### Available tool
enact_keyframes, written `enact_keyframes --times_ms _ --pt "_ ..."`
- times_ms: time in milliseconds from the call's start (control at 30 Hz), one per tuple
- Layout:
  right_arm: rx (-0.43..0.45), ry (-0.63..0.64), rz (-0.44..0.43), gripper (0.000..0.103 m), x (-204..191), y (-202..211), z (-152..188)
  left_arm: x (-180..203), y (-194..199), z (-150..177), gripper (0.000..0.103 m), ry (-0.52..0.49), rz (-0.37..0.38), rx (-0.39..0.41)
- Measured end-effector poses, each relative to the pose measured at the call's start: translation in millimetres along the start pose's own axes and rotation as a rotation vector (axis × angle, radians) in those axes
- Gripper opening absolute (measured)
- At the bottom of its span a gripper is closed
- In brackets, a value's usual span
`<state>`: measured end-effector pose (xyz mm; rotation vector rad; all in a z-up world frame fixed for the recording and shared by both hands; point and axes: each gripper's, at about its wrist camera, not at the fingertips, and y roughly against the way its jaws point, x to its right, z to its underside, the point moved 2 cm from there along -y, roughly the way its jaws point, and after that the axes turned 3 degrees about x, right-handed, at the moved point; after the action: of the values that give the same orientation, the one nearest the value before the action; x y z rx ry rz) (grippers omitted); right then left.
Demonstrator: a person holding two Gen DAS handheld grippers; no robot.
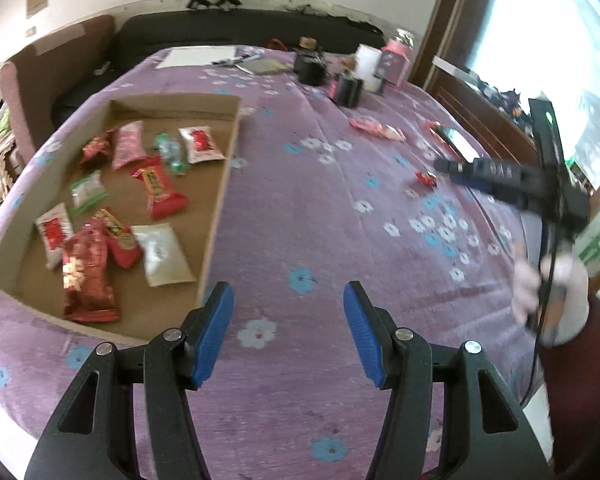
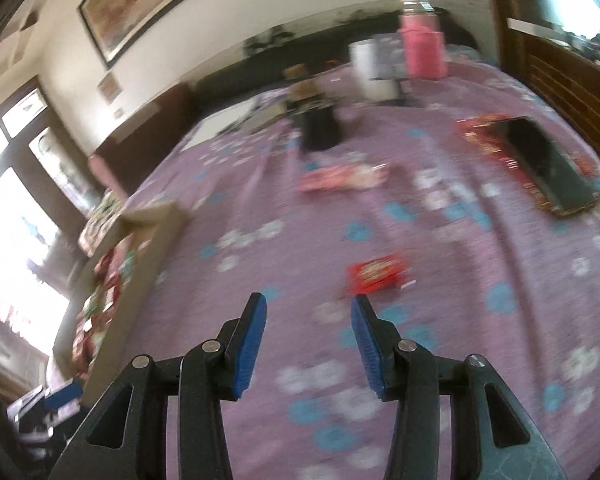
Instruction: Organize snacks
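A shallow cardboard tray (image 1: pixel 224 184) on the purple flowered cloth holds several snack packets, red, pink, white and green. My left gripper (image 1: pixel 288 300) is open and empty, just right of the tray's near corner. A small red snack (image 1: pixel 425 179) lies on the cloth to the right; in the right wrist view this red snack (image 2: pixel 376 274) lies just beyond my right gripper (image 2: pixel 308 308), which is open and empty. The right gripper also shows from the side in the left wrist view (image 1: pixel 444 166). A pink snack packet (image 2: pixel 342 178) lies farther off, also in the left wrist view (image 1: pixel 374 126). The tray shows at the left (image 2: pixel 156 236).
A phone (image 2: pixel 548 164) lies on a red packet at the right. Dark jars (image 1: pixel 310 62), a white cup (image 1: pixel 368 66), a pink container (image 2: pixel 422 46) and papers (image 1: pixel 196 56) stand at the table's far end. A wooden frame (image 2: pixel 568 72) borders the right side.
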<state>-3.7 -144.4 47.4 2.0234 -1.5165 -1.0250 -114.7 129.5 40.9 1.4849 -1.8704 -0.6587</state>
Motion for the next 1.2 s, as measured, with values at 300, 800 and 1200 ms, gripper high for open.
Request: enact_keyframes --times_ms 300,800,1200 --pt "-0.022 -0.043 0.114 0.049 53.8 -34.6 -72.5 7.7 -17.1 2.8 0.056 -0.021 0.038 -0.044" --pt "-0.190 -0.001 0.127 0.038 22.9 -147.8 -114.6 -10.5 -20.9 4.7 0.056 0.025 0.036 -0.070" --pt "-0.266 0.150 -0.161 0.034 -30.4 -65.9 -45.4 1.3 -13.5 10.9 0.056 0.013 0.065 -0.066"
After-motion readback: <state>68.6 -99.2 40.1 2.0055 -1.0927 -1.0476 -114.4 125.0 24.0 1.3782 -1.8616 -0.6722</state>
